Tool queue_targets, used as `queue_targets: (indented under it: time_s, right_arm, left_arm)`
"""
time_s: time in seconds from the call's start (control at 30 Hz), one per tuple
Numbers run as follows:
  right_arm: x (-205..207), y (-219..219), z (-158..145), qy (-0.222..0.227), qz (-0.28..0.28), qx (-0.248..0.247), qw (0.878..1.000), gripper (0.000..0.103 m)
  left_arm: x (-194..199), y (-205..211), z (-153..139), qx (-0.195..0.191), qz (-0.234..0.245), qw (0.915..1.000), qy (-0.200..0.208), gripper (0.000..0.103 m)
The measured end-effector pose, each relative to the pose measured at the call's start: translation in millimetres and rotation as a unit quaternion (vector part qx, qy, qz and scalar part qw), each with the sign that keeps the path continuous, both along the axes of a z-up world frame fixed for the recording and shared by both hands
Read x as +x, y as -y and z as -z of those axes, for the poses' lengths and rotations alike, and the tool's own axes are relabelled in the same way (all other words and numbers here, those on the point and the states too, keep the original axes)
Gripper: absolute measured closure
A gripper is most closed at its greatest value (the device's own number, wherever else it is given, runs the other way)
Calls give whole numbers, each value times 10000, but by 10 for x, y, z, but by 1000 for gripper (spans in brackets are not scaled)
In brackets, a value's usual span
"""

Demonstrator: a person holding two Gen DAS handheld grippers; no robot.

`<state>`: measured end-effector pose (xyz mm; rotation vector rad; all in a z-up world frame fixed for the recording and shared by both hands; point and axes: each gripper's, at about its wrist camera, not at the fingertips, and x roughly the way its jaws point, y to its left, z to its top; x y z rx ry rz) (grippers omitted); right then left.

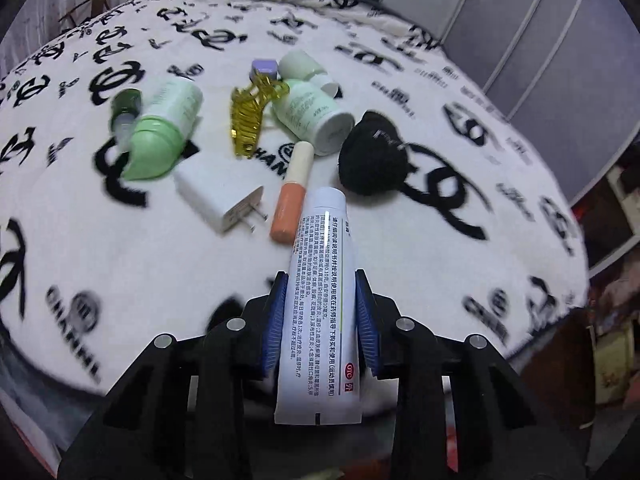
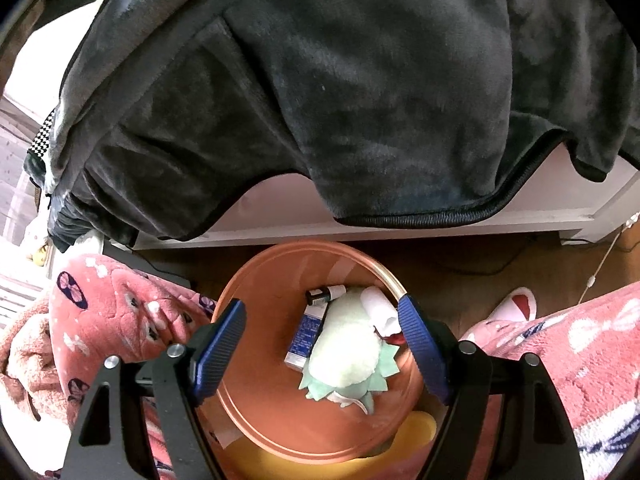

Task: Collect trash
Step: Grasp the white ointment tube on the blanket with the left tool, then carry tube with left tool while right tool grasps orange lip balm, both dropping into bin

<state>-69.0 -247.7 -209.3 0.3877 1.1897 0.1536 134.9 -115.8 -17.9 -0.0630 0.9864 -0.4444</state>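
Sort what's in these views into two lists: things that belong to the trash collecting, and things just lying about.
Part of the job:
- white tube, clamped in the left gripper
- orange bin under the open right gripper, already holding a blue box
- green bottle, orange stick, likely next

Lying about:
- patterned blanket
- grey throw
- slipper

Open bin (image 2: 256, 380) mouth beneath right tongs (image 2: 320, 344)
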Motion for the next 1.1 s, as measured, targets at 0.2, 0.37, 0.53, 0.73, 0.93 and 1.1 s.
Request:
queue_targets:
  time_s: [0.2,0.37,0.53,0.73,0.93,1.1]
  right_arm:
    - [-43,-23,-348,522,-51,-40,9986,26]
    - [80,-88,-1030,1231,-286,192,9918,26]
    - [516,-140,-1755,1868,-341,302,9813,26]
    - [1568,-247,-2152,1947,110,73,9808,26]
    - [2611,-353,-1952,1305,735,-272,9883,36]
    - [2993,-356,-1691,785,1065,-508,9899,59]
  left_arm:
    - [-615,-566,-183,-171,107,9987,470,71]
    - [-1068,-1071,-58,-172,34,9985,513,71]
    - [-1300,-1363,166,-288,-112,9988,383,71]
    - [-1407,-1511,331,-422,-183,9983,346,71]
    - [-1414,-1634,367,-575,-161,9976,341,71]
    - [-1429,-1725,411,-653,-216,9972,295,71]
